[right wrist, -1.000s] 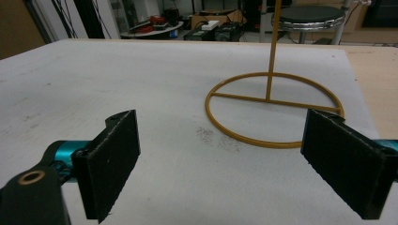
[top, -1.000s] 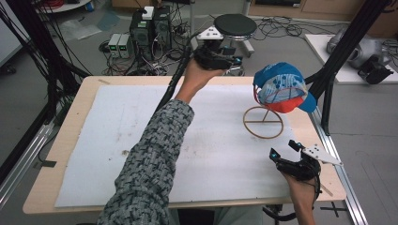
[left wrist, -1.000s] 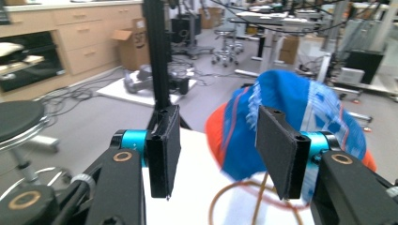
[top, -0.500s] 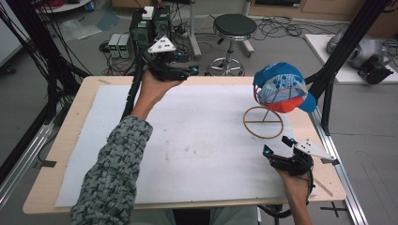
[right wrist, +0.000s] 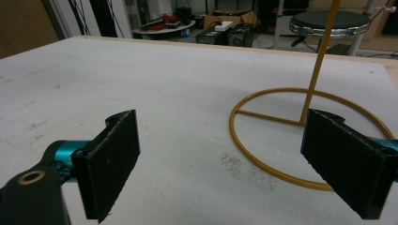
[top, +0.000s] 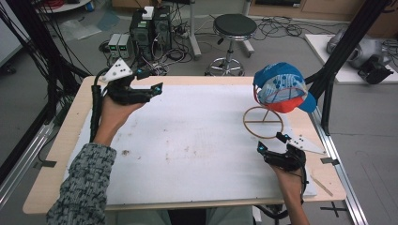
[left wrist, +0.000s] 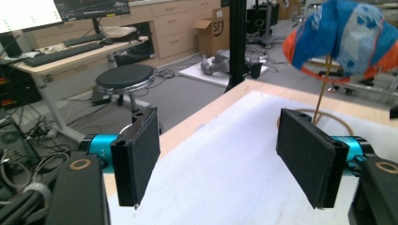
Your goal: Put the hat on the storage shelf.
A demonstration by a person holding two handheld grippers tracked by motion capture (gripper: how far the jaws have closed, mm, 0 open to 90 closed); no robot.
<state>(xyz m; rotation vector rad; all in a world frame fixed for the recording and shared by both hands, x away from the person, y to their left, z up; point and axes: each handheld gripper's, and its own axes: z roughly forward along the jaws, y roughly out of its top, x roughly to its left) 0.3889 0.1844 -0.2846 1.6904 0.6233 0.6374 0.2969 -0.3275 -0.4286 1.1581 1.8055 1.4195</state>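
Observation:
A blue and orange cap (top: 279,86) hangs on a thin gold wire stand whose ring base (top: 263,123) rests on the white mat at the right. Over the table's far left corner my left gripper (top: 151,80) is open. Its jaws have just been opening, with nothing between them. In the left gripper view the jaws of my left gripper (left wrist: 220,164) face the cap (left wrist: 347,35) far off. My right gripper (top: 270,142) stands open just in front of the ring. In the right gripper view the gripper (right wrist: 220,164) has bare mat between its pads, with the ring (right wrist: 233,126) close ahead.
A white mat (top: 197,140) covers most of the wooden table (top: 61,154). A black stool (top: 234,26) and electronics boxes (top: 150,23) stand on the floor beyond the far edge. Black frame posts (top: 338,61) rise at the right. A small wooden stick (top: 321,185) lies near the right corner.
My left hand has swung from the far middle of the table, near the cap, leftward to the far left corner, and its jaws stand wider. The right gripper has barely shifted.

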